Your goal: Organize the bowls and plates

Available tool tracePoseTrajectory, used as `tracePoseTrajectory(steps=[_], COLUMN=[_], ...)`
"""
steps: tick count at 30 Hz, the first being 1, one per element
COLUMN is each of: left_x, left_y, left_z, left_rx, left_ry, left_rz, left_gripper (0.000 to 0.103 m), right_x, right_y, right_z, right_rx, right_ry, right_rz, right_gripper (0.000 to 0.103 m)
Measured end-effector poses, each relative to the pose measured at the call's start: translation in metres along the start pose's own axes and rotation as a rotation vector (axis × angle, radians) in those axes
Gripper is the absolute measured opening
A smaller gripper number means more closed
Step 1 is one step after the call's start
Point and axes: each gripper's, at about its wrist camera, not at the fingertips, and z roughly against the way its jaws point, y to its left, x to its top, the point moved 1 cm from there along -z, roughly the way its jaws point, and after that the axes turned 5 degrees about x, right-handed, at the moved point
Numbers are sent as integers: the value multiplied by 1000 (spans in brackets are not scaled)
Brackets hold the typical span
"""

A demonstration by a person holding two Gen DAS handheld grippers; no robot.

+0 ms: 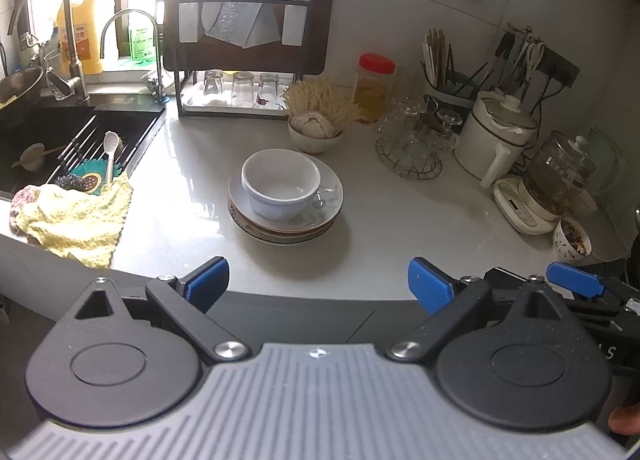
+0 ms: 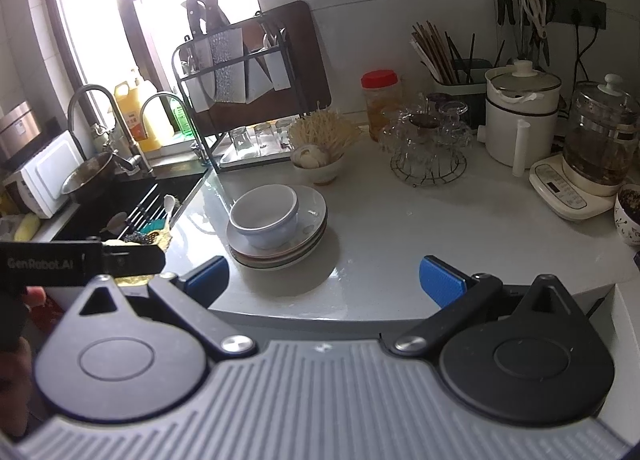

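Note:
A white bowl (image 1: 280, 183) (image 2: 265, 216) sits upright on a stack of several plates (image 1: 332, 196) (image 2: 314, 216) in the middle of the pale countertop. My left gripper (image 1: 318, 286) hovers open at the counter's front edge, short of the stack, with nothing between its blue pads. My right gripper (image 2: 324, 280) is also open and empty, near the front edge and slightly right of the stack. The left gripper's black body (image 2: 80, 262) shows at the left of the right wrist view, and the right gripper's blue fingertip (image 1: 574, 280) shows at the right of the left wrist view.
A sink (image 1: 48, 140) with a rack, spoon and yellow cloth (image 1: 76, 220) lies left. Behind the stack stand a dish rack with glasses (image 1: 240, 88), a small bowl of garlic (image 1: 314, 132), a red-lidded jar (image 1: 374, 88), glassware (image 1: 416, 140), a white pot (image 1: 496, 136) and a kettle (image 1: 556, 180).

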Motion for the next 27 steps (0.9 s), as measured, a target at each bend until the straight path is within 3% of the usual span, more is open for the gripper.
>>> tracePoseTrajectory(steps=[27], left_x=[-1], left_y=[3], left_z=[2], left_rx=[-6], left_ry=[-10], left_rz=[35], left_gripper=[99], right_x=[2], right_y=[-6], right_z=[1], right_rx=[-4], right_ry=[-3], right_rz=[8], right_gripper=[103])
